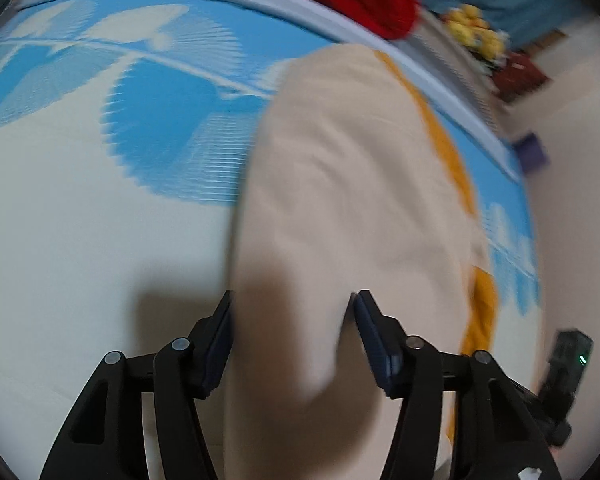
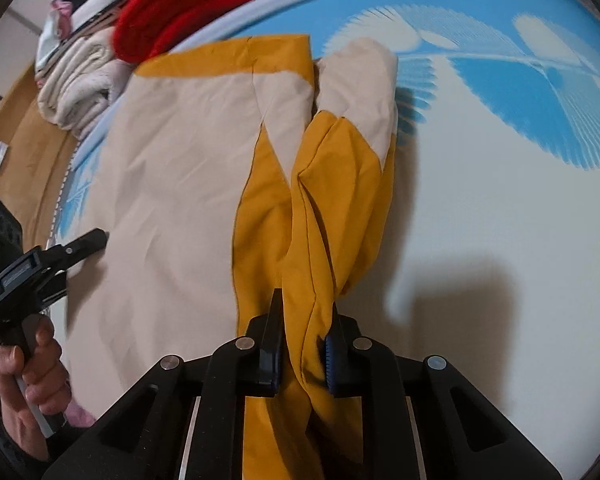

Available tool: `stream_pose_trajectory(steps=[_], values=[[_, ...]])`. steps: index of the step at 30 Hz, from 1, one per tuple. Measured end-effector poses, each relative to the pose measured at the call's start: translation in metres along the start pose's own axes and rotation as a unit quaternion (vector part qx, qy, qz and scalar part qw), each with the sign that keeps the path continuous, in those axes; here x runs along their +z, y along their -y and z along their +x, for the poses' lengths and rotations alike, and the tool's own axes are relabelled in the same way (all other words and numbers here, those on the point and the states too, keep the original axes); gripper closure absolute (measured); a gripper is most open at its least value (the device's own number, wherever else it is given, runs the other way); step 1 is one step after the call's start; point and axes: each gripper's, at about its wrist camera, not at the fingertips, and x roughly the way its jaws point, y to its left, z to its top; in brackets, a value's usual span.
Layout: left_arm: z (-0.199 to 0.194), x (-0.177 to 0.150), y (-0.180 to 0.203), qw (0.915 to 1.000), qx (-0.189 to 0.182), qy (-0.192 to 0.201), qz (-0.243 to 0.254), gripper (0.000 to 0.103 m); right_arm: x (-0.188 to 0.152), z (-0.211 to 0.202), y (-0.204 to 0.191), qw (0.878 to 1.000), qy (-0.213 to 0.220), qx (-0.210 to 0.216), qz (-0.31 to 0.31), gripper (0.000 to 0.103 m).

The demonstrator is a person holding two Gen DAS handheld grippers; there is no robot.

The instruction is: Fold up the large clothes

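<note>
A large garment (image 2: 172, 168) in cream and mustard-yellow panels is spread over a mat (image 2: 500, 220) printed with blue and white leaf shapes. Its cream body is seen lying flat, lightly creased, while a mustard and cream sleeve (image 2: 340, 168) is drawn up into a bunched ridge. That sleeve runs straight ahead of the right tongs (image 2: 300, 344), and its mustard end is clamped between their fingers. The cream body lies to the left of the right tongs. In the left wrist view, blurred cream cloth (image 1: 340, 184) passes between the fingers of the left tongs (image 1: 292, 332), which stand spread apart; whether the cloth is touched by them cannot be told. Beyond both tongs, past the mat's far edge, a red garment (image 2: 196, 4) is piled with folded pale cloth (image 2: 80, 84).
</note>
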Motion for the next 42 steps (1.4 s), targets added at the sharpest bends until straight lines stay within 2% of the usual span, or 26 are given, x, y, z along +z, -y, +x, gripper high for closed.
stream_pose_trajectory(steps=[2, 4, 8, 11, 12, 14, 15, 18, 21, 23, 24, 28, 30, 32, 34, 37, 42], values=[[-0.006, 0.0, -0.009, 0.9997, 0.022, 0.013, -0.001, 0.048, -0.004, 0.003, 0.002, 1.0, -0.014, -0.016, -0.008, 0.084], [-0.015, -0.002, -0.007, 0.9998, 0.015, 0.01, 0.011, 0.048, -0.006, 0.004, 0.005, 0.999, -0.02, -0.045, -0.017, 0.081], [-0.025, -0.02, 0.022, 0.9952, 0.004, -0.014, 0.097, 0.048, -0.017, -0.01, 0.021, 0.998, -0.011, -0.065, -0.003, 0.07], [-0.031, -0.044, 0.038, 0.985, 0.029, -0.011, 0.17, 0.048, -0.022, -0.02, 0.018, 0.998, -0.006, -0.065, -0.001, 0.065], [-0.025, -0.053, 0.04, 0.9812, 0.044, -0.025, 0.186, 0.048, -0.028, -0.022, 0.018, 0.998, -0.015, -0.064, -0.004, 0.064], [-0.005, -0.066, 0.035, 0.9739, 0.094, -0.06, 0.197, 0.042, -0.04, -0.019, 0.02, 0.996, -0.037, -0.082, -0.019, 0.059], [-0.001, -0.068, 0.03, 0.9732, 0.103, -0.065, 0.195, 0.04, -0.047, -0.019, 0.023, 0.994, -0.045, -0.096, -0.025, 0.057], [-0.018, -0.075, 0.029, 0.9765, 0.117, -0.04, 0.177, 0.039, -0.055, -0.032, 0.033, 0.991, -0.043, -0.124, -0.029, 0.053], [-0.051, -0.084, 0.039, 0.9727, 0.146, 0.024, 0.179, 0.037, -0.066, -0.054, 0.033, 0.983, -0.014, -0.179, -0.049, 0.053], [-0.074, -0.096, 0.045, 0.9708, 0.145, 0.06, 0.181, 0.029, -0.071, -0.08, 0.033, 0.97, 0.031, -0.232, -0.061, 0.053], [-0.086, -0.105, 0.049, 0.9703, 0.141, 0.077, 0.181, 0.02, -0.072, -0.097, 0.03, 0.966, 0.063, -0.242, -0.063, 0.053], [-0.125, -0.143, 0.063, 0.9642, 0.131, 0.124, 0.195, 0.01, -0.093, -0.159, 0.014, 0.951, 0.189, -0.235, -0.067, 0.049], [-0.141, -0.164, 0.064, 0.9608, 0.134, 0.142, 0.197, 0.008, -0.119, -0.184, 0.003, 0.941, 0.241, -0.227, -0.077, 0.04], [-0.151, -0.182, 0.063, 0.9605, 0.133, 0.148, 0.195, 0.008, -0.144, -0.197, -0.008, 0.938, 0.263, -0.213, -0.077, 0.03], [-0.16, -0.198, 0.061, 0.9647, 0.123, 0.144, 0.183, 0.008, -0.166, -0.203, -0.021, 0.94, 0.267, -0.199, -0.074, 0.025], [-0.168, -0.215, 0.06, 0.9692, 0.114, 0.14, 0.168, 0.008, -0.195, -0.208, -0.039, 0.943, 0.266, -0.184, -0.072, 0.024], [-0.17, -0.244, 0.067, 0.9648, 0.12, 0.156, 0.173, 0.007, -0.231, -0.208, -0.057, 0.947, 0.263, -0.166, -0.085, 0.022]])
